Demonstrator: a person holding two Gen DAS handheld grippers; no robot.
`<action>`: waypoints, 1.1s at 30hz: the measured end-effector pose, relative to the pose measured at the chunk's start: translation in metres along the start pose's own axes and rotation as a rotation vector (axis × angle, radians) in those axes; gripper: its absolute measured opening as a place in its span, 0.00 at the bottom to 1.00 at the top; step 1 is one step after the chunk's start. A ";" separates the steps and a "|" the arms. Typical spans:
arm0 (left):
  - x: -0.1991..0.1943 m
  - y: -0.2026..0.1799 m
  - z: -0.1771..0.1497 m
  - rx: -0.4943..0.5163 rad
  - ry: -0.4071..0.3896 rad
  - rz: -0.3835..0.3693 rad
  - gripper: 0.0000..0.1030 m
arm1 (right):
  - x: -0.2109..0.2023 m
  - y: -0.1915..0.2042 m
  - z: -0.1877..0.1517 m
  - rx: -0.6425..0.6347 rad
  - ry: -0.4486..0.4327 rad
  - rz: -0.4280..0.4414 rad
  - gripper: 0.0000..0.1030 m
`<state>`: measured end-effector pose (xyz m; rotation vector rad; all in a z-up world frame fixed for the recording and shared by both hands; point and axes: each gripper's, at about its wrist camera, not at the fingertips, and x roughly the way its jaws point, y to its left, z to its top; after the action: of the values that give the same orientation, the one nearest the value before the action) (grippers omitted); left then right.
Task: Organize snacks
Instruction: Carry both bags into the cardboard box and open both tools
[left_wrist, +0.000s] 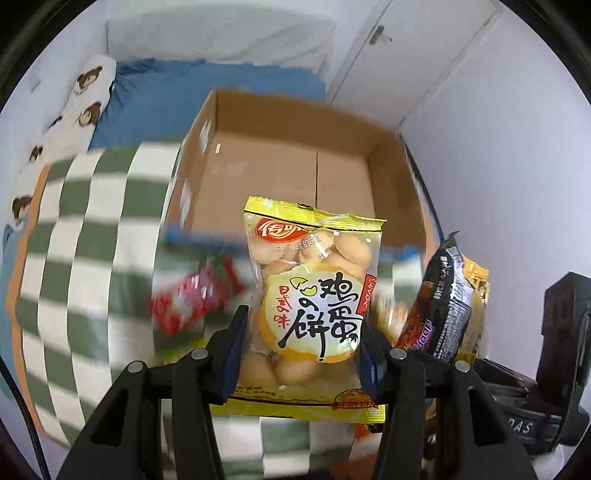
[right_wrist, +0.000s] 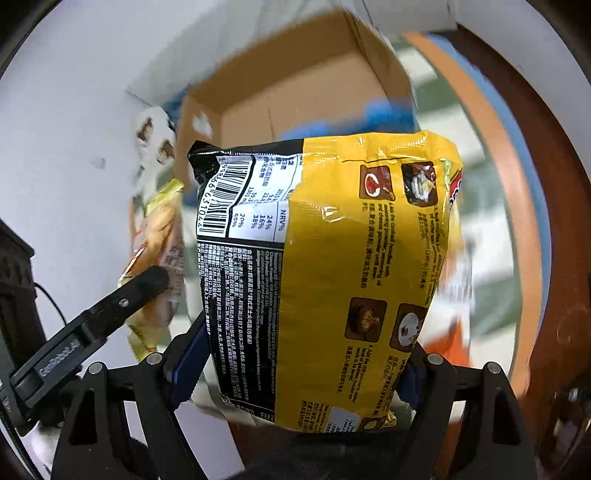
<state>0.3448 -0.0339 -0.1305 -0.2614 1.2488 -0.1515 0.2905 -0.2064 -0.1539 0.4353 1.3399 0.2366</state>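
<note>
My left gripper is shut on a yellow bag of egg biscuits and holds it up in front of an open, empty cardboard box. My right gripper is shut on a yellow and black instant noodle packet, held up before the same box. The noodle packet also shows at the right of the left wrist view. The biscuit bag and a left finger show at the left of the right wrist view.
The box rests on a bed with a green and white checked blanket. A red snack packet lies on the blanket near the box. A blue pillow lies behind it. White walls stand to the right.
</note>
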 end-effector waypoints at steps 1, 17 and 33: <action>0.011 -0.005 0.017 -0.011 -0.007 0.001 0.47 | -0.001 0.003 0.021 -0.019 -0.016 -0.014 0.84; 0.177 0.053 0.163 -0.171 0.166 0.043 0.47 | 0.147 0.012 0.240 -0.115 0.109 -0.191 0.84; 0.203 0.072 0.162 -0.080 0.178 0.120 0.85 | 0.185 0.021 0.253 -0.188 0.137 -0.269 0.94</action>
<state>0.5597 0.0013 -0.2888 -0.2453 1.4453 -0.0211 0.5793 -0.1541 -0.2669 0.0793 1.4788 0.1687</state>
